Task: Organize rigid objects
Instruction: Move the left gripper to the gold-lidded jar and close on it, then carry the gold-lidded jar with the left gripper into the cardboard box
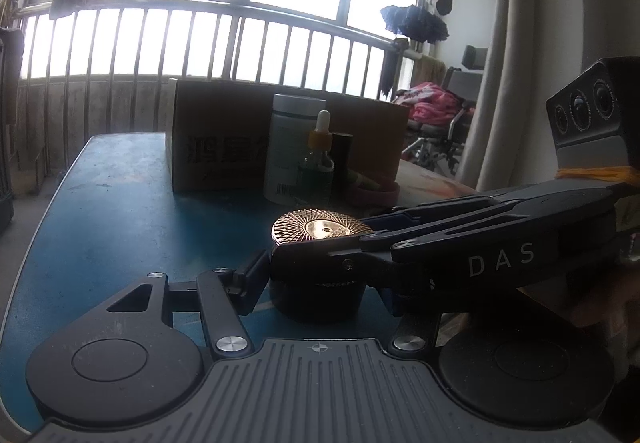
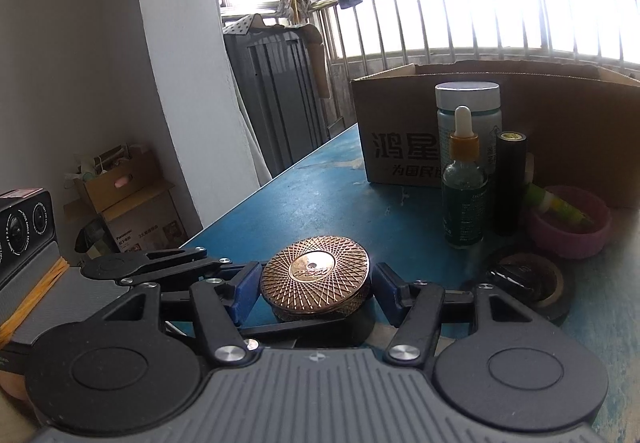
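Note:
A round dark jar [image 1: 316, 295] with a gold patterned lid [image 2: 316, 273] stands on the blue table [image 2: 320, 195]. My left gripper [image 1: 320, 283] is shut on the jar's dark base, one finger on each side; its right finger is hidden behind the other tool. My right gripper [image 2: 316, 287] comes in from the right in the left wrist view. It is shut on the gold lid [image 1: 320, 229], with its blue pads [image 2: 246, 289] against the lid's rim on both sides.
Behind the jar stand a white bottle [image 2: 468, 103], a dropper bottle [image 2: 464, 187] and a black tube [image 2: 511, 179], in front of an open cardboard box [image 2: 400, 123]. A pink tape roll [image 2: 568, 235] and a black tape roll [image 2: 524, 283] lie to the right. The table's edge [image 2: 256, 195] runs on the left.

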Demonstrator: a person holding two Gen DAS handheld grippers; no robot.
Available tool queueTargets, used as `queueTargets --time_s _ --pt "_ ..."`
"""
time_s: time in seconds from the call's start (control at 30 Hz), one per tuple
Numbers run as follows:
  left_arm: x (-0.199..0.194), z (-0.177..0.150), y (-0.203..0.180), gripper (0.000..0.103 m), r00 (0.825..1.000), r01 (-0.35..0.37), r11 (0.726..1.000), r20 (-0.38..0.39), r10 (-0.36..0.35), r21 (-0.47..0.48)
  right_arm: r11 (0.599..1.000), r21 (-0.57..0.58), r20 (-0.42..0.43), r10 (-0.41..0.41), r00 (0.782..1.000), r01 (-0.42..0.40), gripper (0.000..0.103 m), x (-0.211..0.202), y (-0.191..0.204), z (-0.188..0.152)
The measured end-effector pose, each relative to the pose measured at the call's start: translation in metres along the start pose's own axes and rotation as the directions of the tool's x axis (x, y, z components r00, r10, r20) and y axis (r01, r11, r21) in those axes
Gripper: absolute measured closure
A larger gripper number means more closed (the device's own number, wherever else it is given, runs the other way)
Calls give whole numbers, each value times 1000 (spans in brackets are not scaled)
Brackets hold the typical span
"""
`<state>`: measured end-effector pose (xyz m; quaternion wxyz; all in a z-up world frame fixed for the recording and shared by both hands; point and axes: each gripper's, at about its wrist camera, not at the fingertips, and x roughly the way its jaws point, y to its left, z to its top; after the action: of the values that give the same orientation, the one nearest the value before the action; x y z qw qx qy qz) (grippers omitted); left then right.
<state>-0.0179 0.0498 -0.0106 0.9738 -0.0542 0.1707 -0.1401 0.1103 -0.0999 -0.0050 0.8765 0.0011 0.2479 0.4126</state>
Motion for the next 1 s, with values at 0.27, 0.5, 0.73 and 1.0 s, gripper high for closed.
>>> queueTargets --time_s 0.27,0.5,0.73,1.0 --pt "-3 42 -21 46 1000 30 996 -1 -30 84 1000 -23 34 14 999 -13 39 -33 -3 32" --pt "23 105 -26 47 998 68 990 -26 -65 124 998 -46 19 49 999 -48 39 -43 -30 94" --pt "60 154 -43 47 989 144 983 -57 -138 118 997 -78 -5 22 1000 -22 39 -65 -64 146" --pt "107 187 -61 47 977 207 967 -75 -198 146 994 -103 -24 -27 999 25 40 -78 -105 179"
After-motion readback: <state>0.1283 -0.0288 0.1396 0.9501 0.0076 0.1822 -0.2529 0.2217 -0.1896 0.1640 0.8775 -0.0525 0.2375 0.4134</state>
